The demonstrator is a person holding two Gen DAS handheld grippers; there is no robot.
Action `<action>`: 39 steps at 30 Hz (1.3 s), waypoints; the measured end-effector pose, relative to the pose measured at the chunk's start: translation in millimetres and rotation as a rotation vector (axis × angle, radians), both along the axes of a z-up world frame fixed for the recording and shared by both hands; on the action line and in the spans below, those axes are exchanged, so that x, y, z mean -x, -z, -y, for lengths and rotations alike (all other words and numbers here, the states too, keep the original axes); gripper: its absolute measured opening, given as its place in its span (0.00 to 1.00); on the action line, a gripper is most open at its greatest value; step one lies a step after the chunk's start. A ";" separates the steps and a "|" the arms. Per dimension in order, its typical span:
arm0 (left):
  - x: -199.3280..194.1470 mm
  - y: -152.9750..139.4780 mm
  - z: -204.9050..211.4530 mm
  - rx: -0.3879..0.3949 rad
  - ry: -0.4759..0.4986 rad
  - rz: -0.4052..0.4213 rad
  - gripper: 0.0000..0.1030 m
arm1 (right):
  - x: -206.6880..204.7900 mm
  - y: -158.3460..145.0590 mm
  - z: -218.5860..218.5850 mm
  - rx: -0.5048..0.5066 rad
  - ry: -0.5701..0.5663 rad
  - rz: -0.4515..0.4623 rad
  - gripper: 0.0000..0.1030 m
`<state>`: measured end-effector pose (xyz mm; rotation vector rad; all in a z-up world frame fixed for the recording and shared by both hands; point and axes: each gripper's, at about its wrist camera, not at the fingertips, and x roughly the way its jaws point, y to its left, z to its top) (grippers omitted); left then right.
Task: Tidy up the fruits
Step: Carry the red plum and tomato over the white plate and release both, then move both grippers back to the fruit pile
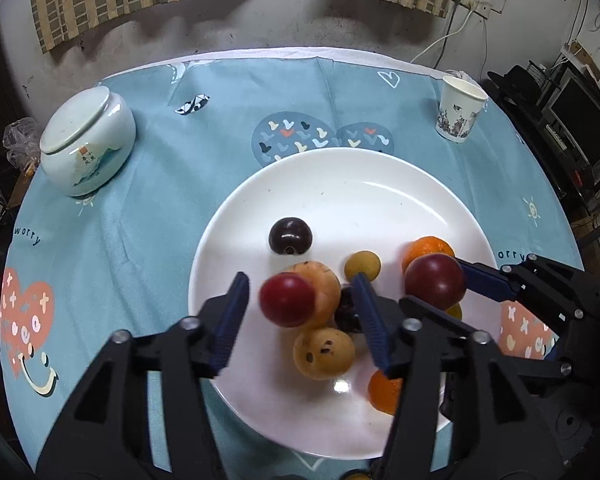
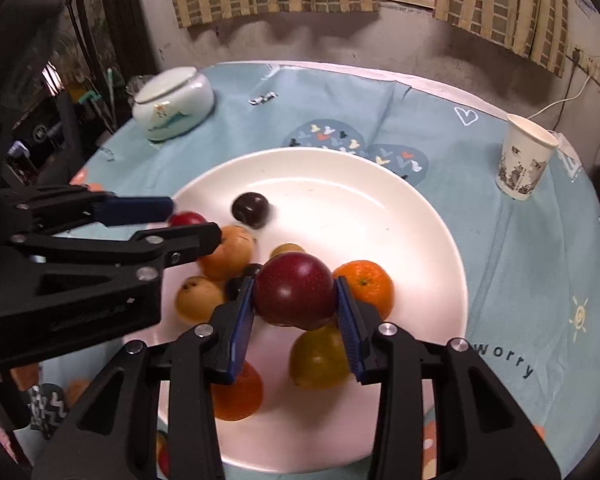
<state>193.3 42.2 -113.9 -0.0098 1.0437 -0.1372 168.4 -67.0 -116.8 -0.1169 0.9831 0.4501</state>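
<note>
A white plate (image 1: 380, 184) holds several fruits: a dark plum (image 1: 290, 236), tan loquats (image 1: 323, 354), oranges (image 1: 428, 250) and a small yellow fruit (image 1: 362, 265). My left gripper (image 1: 300, 300) is open over the plate's near side; a small red plum (image 1: 287, 299) sits blurred between its fingers, touching neither. My right gripper (image 2: 296, 312) is shut on a large red plum (image 2: 294, 290), held just above the fruits. It also shows in the left wrist view (image 1: 435, 280). A yellow-green fruit (image 2: 319, 356) lies below it.
A lidded ceramic jar (image 1: 86, 140) stands at the table's far left. A paper cup (image 1: 459, 108) stands at the far right. The round table has a blue patterned cloth (image 1: 160, 200). Shelves and monitors stand beyond the right edge.
</note>
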 end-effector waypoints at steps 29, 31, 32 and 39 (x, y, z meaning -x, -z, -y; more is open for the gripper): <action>217.1 -16.0 -15.5 0.000 0.058 -0.045 0.75 | 228.6 13.8 125.6 -0.101 0.202 -0.159 0.71; 234.3 -7.0 -8.5 0.008 0.084 -0.066 0.75 | 243.6 19.3 124.4 -0.109 0.206 -0.172 0.71; 241.1 -3.0 -4.5 0.010 0.102 -0.078 0.75 | 250.9 21.9 122.8 -0.104 0.203 -0.174 0.71; 286.3 19.8 47.1 0.006 0.326 -0.141 0.76 | 267.8 29.8 116.4 -0.141 0.185 -0.206 0.71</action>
